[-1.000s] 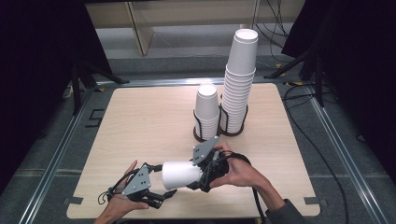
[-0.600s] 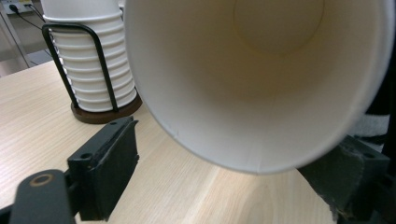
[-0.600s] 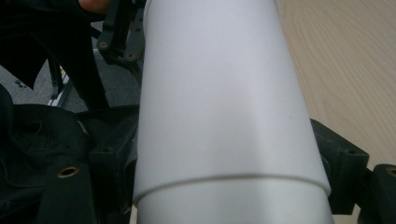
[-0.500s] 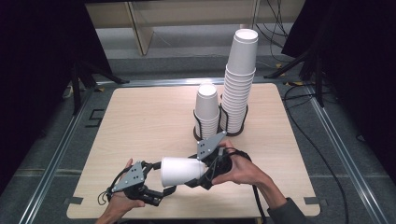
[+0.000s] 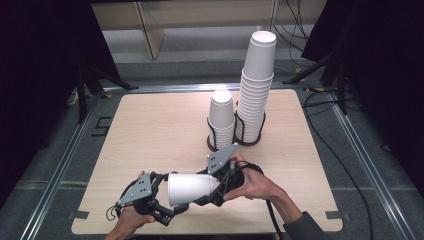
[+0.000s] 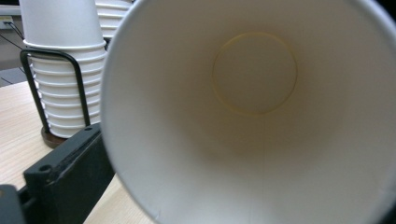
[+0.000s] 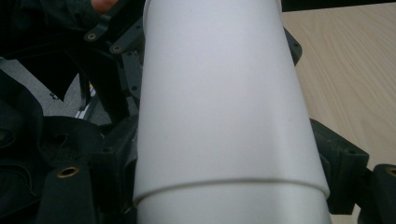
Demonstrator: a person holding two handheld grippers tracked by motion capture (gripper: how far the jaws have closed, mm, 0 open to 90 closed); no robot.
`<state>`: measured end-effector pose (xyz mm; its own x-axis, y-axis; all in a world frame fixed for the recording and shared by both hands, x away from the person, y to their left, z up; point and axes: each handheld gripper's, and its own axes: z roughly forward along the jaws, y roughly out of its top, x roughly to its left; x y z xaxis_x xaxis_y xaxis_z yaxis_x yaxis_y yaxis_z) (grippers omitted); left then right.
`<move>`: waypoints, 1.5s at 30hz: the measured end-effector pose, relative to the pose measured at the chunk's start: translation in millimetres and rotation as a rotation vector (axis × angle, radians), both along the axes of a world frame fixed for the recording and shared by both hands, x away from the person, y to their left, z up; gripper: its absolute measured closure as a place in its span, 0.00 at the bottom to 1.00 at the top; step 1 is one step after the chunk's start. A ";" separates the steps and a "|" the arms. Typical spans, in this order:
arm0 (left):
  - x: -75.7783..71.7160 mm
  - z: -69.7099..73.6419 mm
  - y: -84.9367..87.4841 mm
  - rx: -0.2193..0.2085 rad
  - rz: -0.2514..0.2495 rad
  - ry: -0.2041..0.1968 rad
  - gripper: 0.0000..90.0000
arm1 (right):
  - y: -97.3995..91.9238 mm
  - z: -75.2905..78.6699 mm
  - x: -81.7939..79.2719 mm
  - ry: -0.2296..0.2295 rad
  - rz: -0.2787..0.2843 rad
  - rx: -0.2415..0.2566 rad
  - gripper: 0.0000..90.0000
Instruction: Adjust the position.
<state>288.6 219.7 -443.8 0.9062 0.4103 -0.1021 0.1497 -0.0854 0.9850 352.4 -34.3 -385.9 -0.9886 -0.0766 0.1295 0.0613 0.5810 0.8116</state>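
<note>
White paper cup [image 5: 189, 188] lies on its side in the air just above the near edge of the wooden tabletop [image 5: 150, 135], held between the 2 tongs. Its open mouth faces the left tongs [image 5: 167, 197], and the left gripper view looks straight into the cup [image 6: 254, 116] down to its round bottom. The jaws of the left tongs have just been opening and now stand wide, 1 of them beside the cup's rim with no pad pressing on it. The right tongs [image 5: 212, 187] sit at the cup's closed end; the right gripper view shows the cup's outer wall [image 7: 224, 107] running up between its black jaws, which close against both sides and grip it. A seam line across that wall suggests a second cup nested inside, though I cannot tell for sure. Farther back on the tabletop stand 2 black wire holders side by side: a short stack of cups [image 5: 221, 117] on the left and a tall stack of cups [image 5: 256, 85] just beside it on the right
</note>
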 end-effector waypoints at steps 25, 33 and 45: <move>-2.5 6.6 2.3 -0.004 -0.056 -0.025 0.17 | -1.8 -9.5 3.4 0.070 -0.018 -0.040 0.18; 1.0 4.8 2.3 0.056 -0.010 0.019 0.17 | -4.2 10.5 -8.0 -0.091 -0.109 -0.126 0.18; -1.2 5.4 -3.0 0.234 0.045 0.049 0.17 | 18.0 -5.5 -22.3 -0.249 -0.116 -0.300 0.19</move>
<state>287.4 216.8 -438.4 0.8827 0.4680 -0.0427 0.2052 -0.3021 0.9309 330.0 -16.3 -391.4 -0.9924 0.0422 -0.1157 -0.0369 0.7948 0.6057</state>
